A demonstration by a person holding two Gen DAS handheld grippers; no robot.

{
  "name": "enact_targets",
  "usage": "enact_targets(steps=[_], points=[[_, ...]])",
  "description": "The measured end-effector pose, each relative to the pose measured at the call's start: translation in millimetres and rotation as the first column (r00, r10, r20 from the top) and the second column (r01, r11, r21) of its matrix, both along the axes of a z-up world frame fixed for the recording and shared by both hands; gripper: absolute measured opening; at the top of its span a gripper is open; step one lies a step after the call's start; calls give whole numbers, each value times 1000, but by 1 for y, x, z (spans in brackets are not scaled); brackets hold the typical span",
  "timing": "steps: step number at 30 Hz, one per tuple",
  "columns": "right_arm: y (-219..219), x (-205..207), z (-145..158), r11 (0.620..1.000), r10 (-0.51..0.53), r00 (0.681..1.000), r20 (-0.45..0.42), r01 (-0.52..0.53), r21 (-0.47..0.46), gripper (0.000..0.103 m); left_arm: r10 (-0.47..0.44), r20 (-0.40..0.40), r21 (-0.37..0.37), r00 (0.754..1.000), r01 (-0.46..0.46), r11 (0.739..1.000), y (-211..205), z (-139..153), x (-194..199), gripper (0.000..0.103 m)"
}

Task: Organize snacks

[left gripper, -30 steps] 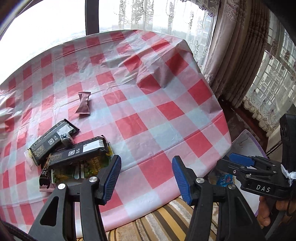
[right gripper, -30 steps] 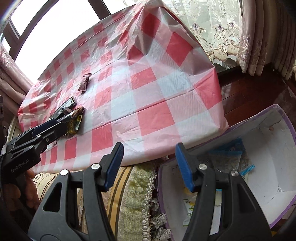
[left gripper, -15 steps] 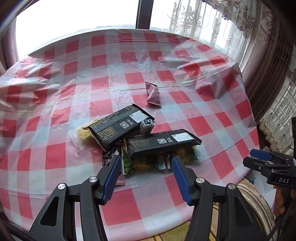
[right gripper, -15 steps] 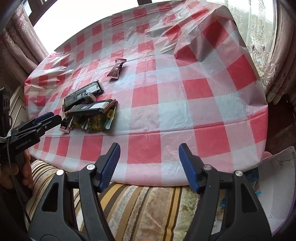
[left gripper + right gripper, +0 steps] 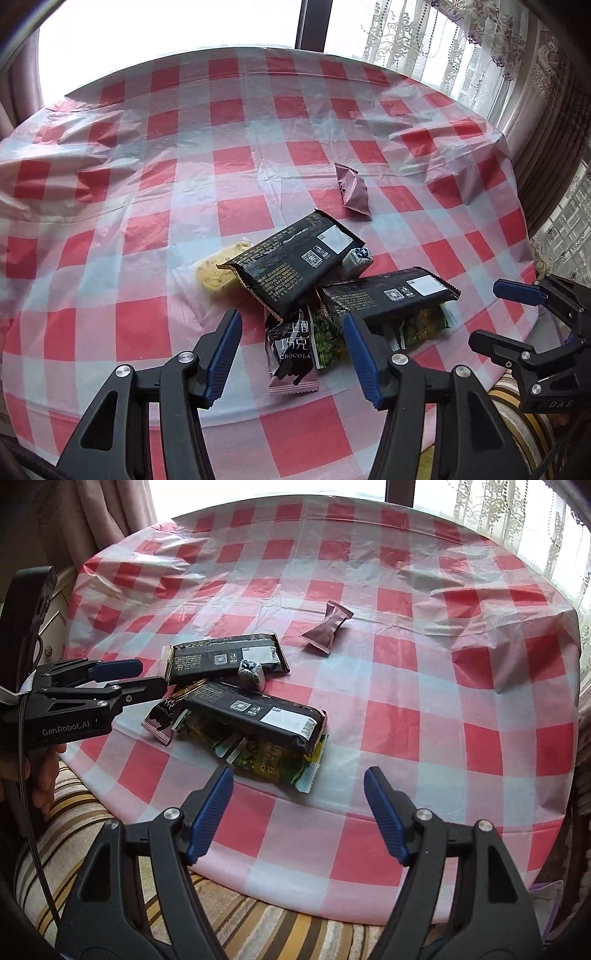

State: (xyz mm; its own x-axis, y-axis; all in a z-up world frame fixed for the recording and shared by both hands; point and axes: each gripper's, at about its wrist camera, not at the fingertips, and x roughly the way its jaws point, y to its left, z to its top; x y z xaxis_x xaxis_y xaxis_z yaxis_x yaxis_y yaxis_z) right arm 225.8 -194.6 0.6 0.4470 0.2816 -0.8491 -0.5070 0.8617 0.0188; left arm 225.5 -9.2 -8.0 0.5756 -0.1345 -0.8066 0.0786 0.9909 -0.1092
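Left gripper (image 5: 291, 347) spread, empty, above snack pile (image 5: 332, 291); right gripper (image 5: 297, 812) opening, empty, over tablecloth (image 5: 406, 686)

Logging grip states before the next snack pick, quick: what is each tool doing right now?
Left tool: open, holding nothing, above the snack pile.
Right tool: jaws opening, nothing between them.

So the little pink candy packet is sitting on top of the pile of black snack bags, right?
Not quite. The little pink candy packet isn't on top of the pile of black snack bags. It lies alone on the checked tablecloth, apart from the pile and farther from the camera. The left wrist view shows the gap clearly.
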Motion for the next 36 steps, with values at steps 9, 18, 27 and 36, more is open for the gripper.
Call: enact_targets(steps=[9,18,27,36], points=[[49,4,-10,973,141,979,149,-109,-204,78,-129,-39,146,991,133,980,-14,-19,43,74],[82,19,-34,937,257,954,155,-206,-282,78,-252,-82,197,964,263,944,-14,-35,83,82],[79,32,-33,962,233,967,108,-213,-168,48,-289,-122,177,949,307,935,-17,-37,108,63],[69,28,-20,978,199,972,124,-189,-84,19,-279,-159,77,947,293,953,-15,-34,111,40]])
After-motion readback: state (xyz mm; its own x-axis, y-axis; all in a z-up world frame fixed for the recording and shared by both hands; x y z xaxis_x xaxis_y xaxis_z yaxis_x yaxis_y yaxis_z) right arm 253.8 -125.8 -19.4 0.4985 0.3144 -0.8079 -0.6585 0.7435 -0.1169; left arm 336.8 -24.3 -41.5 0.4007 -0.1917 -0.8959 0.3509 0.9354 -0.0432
